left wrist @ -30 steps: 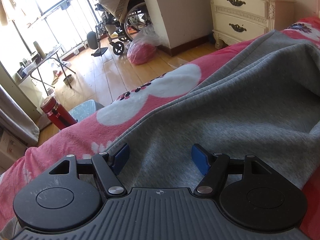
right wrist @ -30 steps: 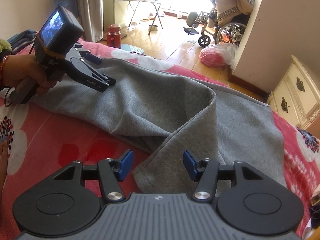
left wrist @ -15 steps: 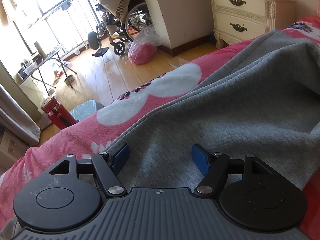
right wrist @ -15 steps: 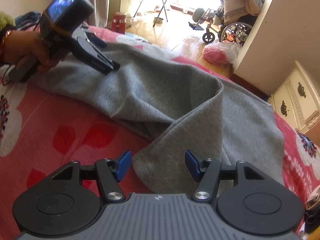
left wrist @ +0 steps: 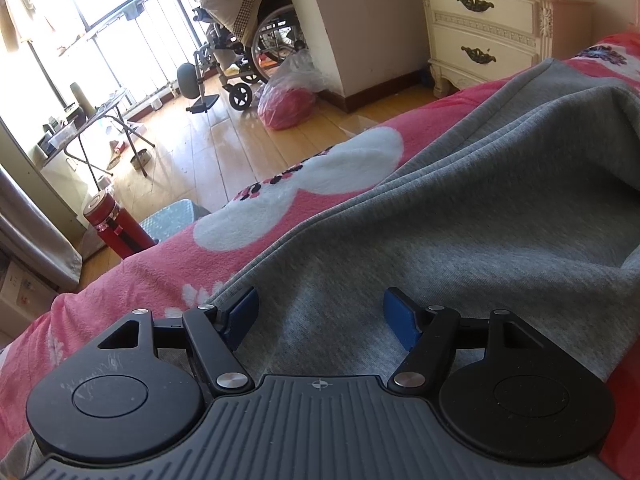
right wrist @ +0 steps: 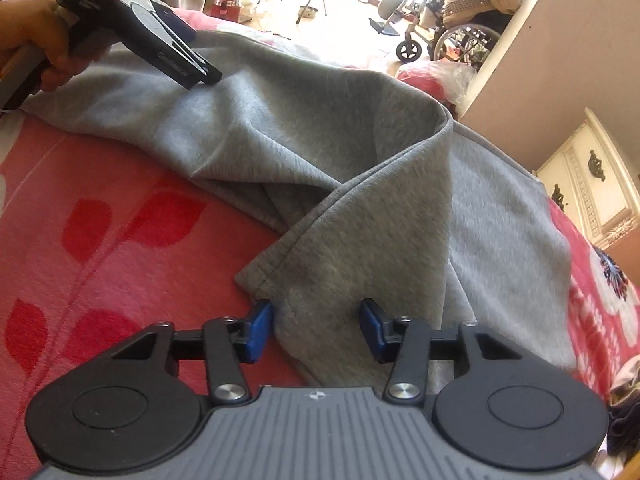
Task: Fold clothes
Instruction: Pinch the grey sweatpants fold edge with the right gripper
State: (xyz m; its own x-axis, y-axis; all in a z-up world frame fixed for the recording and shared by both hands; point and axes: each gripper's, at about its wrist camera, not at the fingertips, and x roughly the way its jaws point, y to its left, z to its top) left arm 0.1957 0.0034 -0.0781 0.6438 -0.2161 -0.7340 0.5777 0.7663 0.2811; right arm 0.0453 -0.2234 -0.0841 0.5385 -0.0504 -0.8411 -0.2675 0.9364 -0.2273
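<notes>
While the grey garment (right wrist: 400, 184) is lying half-doubled on the bed (right wrist: 100, 240), both hand-held grippers, left (left wrist: 318, 316) and right (right wrist: 316, 324), are gaping over its edges, seemingly positioning to pinch.

We note that both units share one build. Left gripper (left wrist: 320, 316): ribbed grey housing with a small crosshair mark, two black round discs with recessed circles, black linkage arms on silver pivot screws, blue fingers (left wrist: 242, 312); light scratches on its left disc. Right gripper (right wrist: 316, 330): identical parts, blue fingers (right wrist: 372, 330). A hand (right wrist: 30, 40) grips the left unit's grey handle.
</notes>
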